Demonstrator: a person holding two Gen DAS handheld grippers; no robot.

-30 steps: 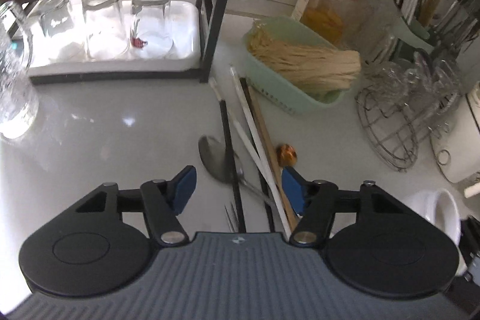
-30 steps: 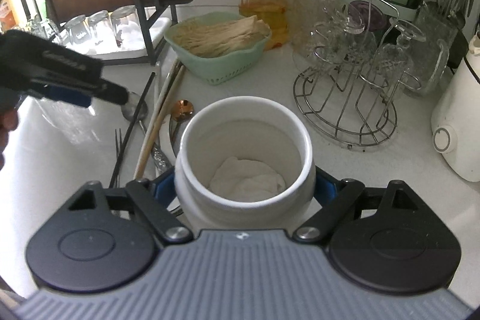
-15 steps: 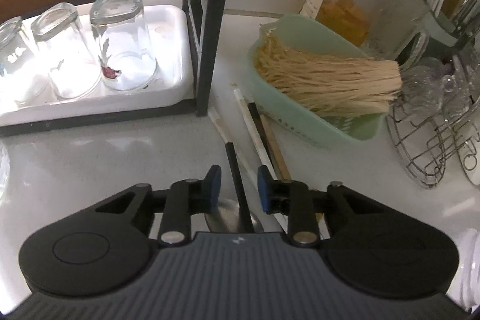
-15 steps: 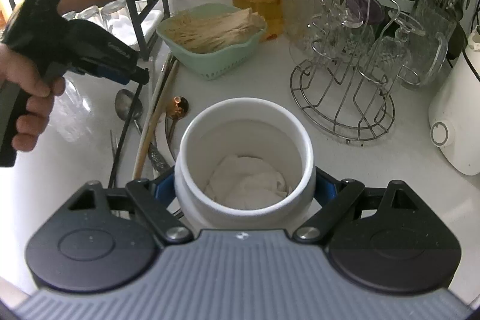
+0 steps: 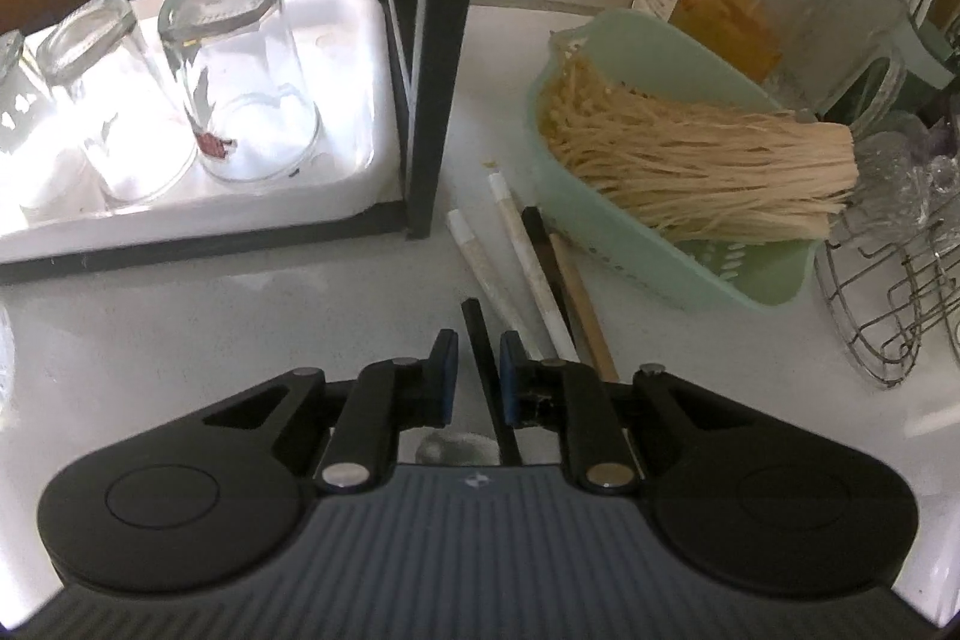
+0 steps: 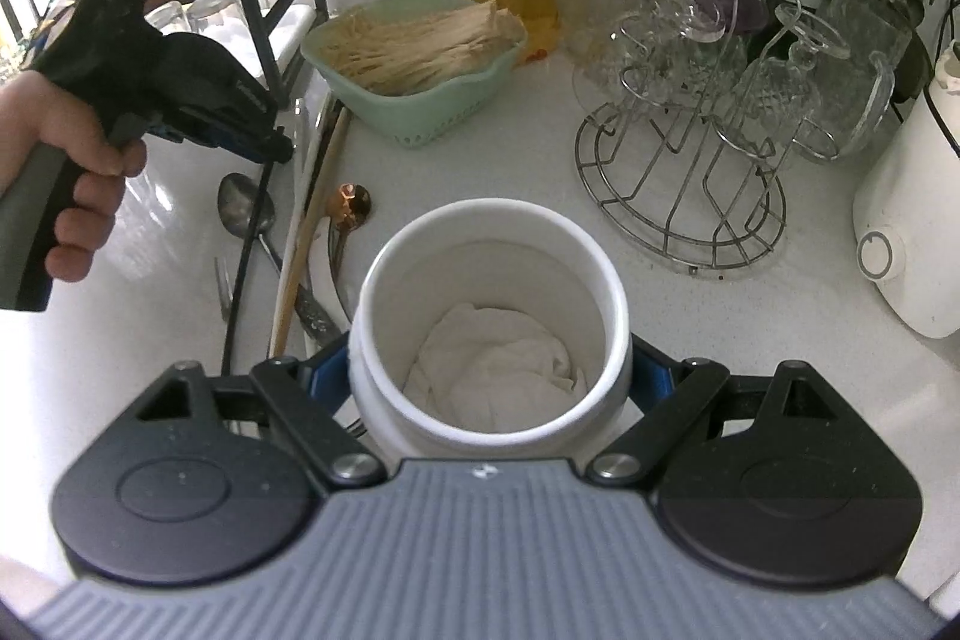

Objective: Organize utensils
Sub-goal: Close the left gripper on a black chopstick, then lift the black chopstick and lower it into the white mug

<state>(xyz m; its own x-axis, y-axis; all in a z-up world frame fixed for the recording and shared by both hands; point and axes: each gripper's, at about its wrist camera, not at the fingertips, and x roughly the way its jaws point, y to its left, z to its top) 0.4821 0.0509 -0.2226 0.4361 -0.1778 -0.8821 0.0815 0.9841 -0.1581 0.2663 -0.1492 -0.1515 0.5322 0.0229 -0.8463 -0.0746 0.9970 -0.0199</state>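
**First chopstick being pinched; the jar has no utensils in it yet**

The white jar [image 6: 489, 322] is the landmark. The right gripper [image 6: 489, 379] is clamped on its sides, blue pads pressed against the lower wall, holding it upright on the white counter [image 6: 750, 328]. Inside the jar lies only a crumpled white cloth [image 6: 498, 370]; no utensil has gone in.

Left of the jar the utensils lie loose together: a black chopstick [image 5: 480, 340], two white chopsticks [image 5: 528, 256], a wooden chopstick [image 5: 579, 301], a steel spoon [image 6: 240, 208] and a copper spoon [image 6: 348, 205]. A fork [image 6: 223, 283] lies at the far left of the group, partly hidden.

The left gripper [image 5: 478, 376], held in a person's hand [image 6: 66, 172], is down over that group beyond the jar's left side. Its jaws have just been closing and stand narrow around the black chopstick, which runs between the pads; a sliver of gap shows on each side, so the pinch looks not quite made.

By my reading the sorting has barely begun: every loose piece remains on the counter, and this chopstick would be the first to travel to the jar.
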